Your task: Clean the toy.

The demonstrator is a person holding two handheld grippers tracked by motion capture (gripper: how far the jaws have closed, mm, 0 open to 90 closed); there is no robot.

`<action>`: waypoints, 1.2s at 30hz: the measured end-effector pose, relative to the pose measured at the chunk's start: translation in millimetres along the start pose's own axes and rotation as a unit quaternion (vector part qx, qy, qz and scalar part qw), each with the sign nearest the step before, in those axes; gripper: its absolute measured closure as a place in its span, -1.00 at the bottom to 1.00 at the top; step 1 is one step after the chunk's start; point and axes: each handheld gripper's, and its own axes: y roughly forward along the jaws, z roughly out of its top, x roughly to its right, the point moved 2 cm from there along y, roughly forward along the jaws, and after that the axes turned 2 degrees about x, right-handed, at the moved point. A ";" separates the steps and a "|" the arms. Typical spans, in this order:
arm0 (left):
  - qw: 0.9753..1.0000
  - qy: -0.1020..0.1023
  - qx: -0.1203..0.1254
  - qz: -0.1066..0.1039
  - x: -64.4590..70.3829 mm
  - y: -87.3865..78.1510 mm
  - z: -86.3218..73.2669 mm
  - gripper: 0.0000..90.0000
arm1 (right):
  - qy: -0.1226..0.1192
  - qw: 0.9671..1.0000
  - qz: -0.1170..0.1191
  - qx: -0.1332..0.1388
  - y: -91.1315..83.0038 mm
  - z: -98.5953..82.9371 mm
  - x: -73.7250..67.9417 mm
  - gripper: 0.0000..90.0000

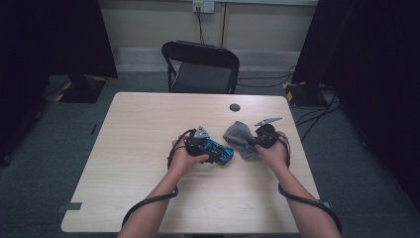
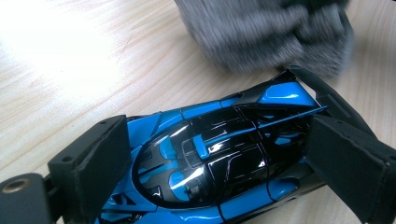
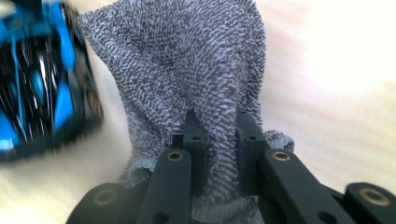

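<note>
A blue and black toy car lies on the wooden table near its middle. My left gripper is shut on the toy car, with one jaw pressed on each side of its body. Just right of the car lies a grey terry cloth. My right gripper is shut on a fold of the grey cloth, which bunches up between the jaws. The car sits blurred beside the cloth in the right gripper view. The cloth touches the car's rear wing in the left gripper view.
A small dark round disc sits on the table toward the far edge. A black folding chair stands behind the table. Cables run across the floor at the right.
</note>
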 end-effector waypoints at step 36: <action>1.000 -0.002 0.007 0.005 1.0 0.5 -1.7 -0.86 | -0.154 0.986 0.048 -0.047 66.5 41.6 -57.5 0.75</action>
